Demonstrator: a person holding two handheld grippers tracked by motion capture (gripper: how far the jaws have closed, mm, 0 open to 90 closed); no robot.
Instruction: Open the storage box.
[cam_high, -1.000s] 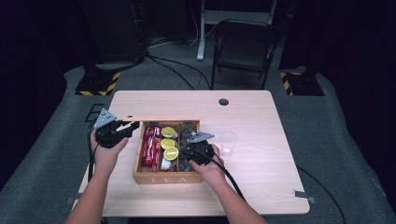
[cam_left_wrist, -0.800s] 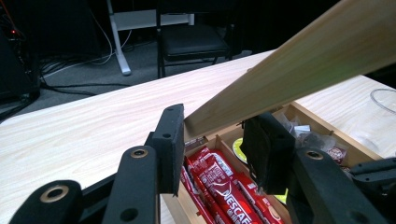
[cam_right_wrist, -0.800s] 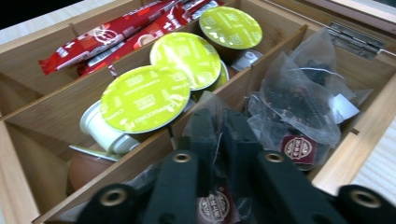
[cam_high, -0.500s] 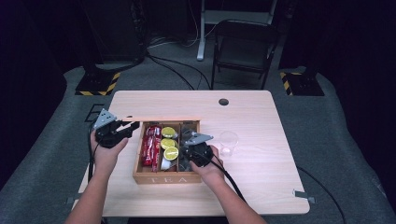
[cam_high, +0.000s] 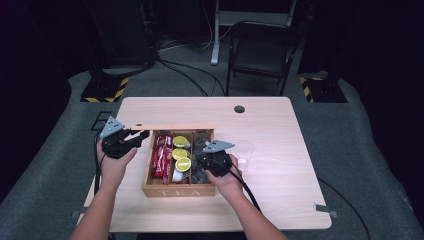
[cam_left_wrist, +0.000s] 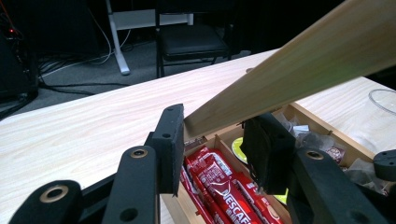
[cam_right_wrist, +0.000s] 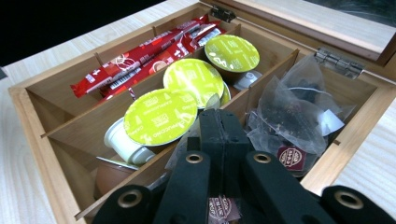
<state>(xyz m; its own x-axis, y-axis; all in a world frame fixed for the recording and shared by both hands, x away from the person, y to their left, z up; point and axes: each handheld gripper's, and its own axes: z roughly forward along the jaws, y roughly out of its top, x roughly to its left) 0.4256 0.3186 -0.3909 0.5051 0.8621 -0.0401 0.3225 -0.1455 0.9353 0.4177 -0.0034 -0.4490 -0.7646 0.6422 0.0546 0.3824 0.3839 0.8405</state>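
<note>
The wooden tea box (cam_high: 177, 189) sits on the near half of the table (cam_high: 280, 130), and everything else is placed from it. At its left, the left gripper (cam_high: 134, 138) has its jaws clamped on the free corner of the box's lid (cam_left_wrist: 299, 70), holding the lid raised at the box's far edge; in the left gripper view the light wooden lid slants up from between the two black pads. Inside the box, the left compartment holds red Nescafé sachets (cam_right_wrist: 140, 58), the middle one holds coffee capsules with yellow-green tops (cam_right_wrist: 161, 116), and the right one holds clear pyramid tea bags (cam_right_wrist: 292, 114). Over that right compartment is the right gripper (cam_right_wrist: 223, 135), its jaws pressed together with a tea bag's thin wrapper seemingly pinched at their tips, though what exactly they grip cannot be told. Just right of the box, a clear glass (cam_high: 245, 148) stands on the table.
</note>
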